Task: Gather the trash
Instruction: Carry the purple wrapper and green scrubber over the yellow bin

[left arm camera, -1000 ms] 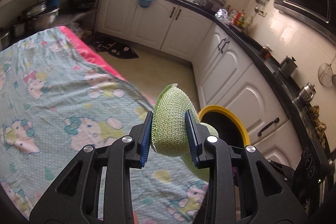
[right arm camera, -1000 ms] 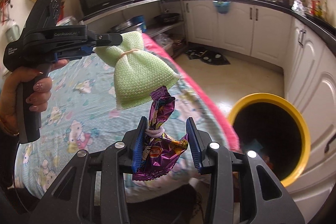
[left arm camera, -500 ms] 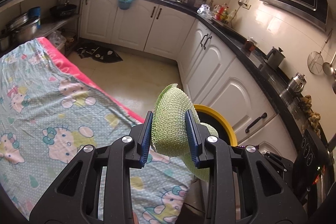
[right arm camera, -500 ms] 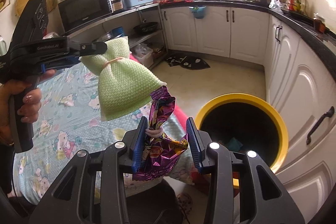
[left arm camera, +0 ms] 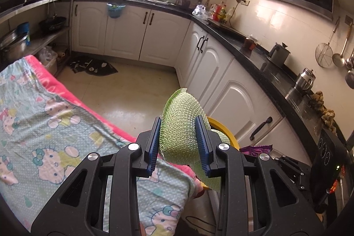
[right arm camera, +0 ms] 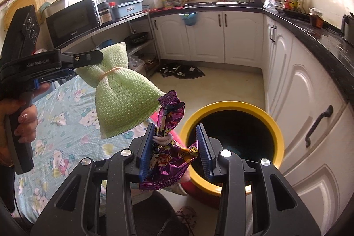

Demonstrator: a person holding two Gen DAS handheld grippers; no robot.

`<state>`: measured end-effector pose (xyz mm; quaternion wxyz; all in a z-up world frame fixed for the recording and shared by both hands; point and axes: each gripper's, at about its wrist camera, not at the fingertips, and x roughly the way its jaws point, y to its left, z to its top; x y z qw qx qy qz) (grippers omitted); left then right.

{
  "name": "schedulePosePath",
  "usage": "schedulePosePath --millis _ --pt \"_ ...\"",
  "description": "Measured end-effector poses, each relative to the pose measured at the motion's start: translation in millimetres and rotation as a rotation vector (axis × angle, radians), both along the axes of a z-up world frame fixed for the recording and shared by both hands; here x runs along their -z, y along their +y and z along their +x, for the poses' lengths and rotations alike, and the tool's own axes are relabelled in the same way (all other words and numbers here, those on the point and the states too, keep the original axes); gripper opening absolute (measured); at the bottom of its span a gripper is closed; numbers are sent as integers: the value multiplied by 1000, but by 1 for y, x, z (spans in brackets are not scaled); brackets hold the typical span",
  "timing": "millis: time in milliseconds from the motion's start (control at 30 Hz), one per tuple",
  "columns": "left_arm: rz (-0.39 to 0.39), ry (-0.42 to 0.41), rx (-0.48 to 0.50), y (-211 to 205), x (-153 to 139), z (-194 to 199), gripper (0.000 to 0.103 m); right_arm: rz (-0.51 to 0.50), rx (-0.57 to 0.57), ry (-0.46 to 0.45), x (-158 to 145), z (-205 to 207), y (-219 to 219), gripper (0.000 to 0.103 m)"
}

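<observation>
My left gripper (left arm camera: 179, 143) is shut on a green foam net pouch (left arm camera: 182, 125), tied with a band, held in the air past the table's edge; it also shows in the right wrist view (right arm camera: 124, 98). My right gripper (right arm camera: 174, 147) is shut on a purple snack wrapper (right arm camera: 168, 158), tied with a white band. The yellow-rimmed bin (right arm camera: 274, 132) stands on the floor just right of and below the wrapper; in the left wrist view only a strip of its rim (left arm camera: 225, 132) shows behind the pouch.
The table with a Hello Kitty cloth (left arm camera: 44, 125) lies to the left. White kitchen cabinets (right arm camera: 305, 103) with a black counter run along the right and back. A dark floor mat (left arm camera: 93, 64) lies on the tiled floor.
Both grippers have moved right, away from the table and toward the bin, still holding their items. The bin has grown larger and nearer in the right wrist view.
</observation>
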<state>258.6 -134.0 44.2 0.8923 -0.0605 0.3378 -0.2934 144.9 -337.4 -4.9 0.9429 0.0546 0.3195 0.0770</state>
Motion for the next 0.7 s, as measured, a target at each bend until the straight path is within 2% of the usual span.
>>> schedulePosePath --millis 233,433,700 --pt "12 -12 32 -36 10 7 25 12 89 7 9 3 -28 36" --pt "63 -6 66 -75 29 17 25 24 154 45 27 12 -54 36" --pt "121 18 93 -109 57 33 25 19 184 97 49 29 -71 37"
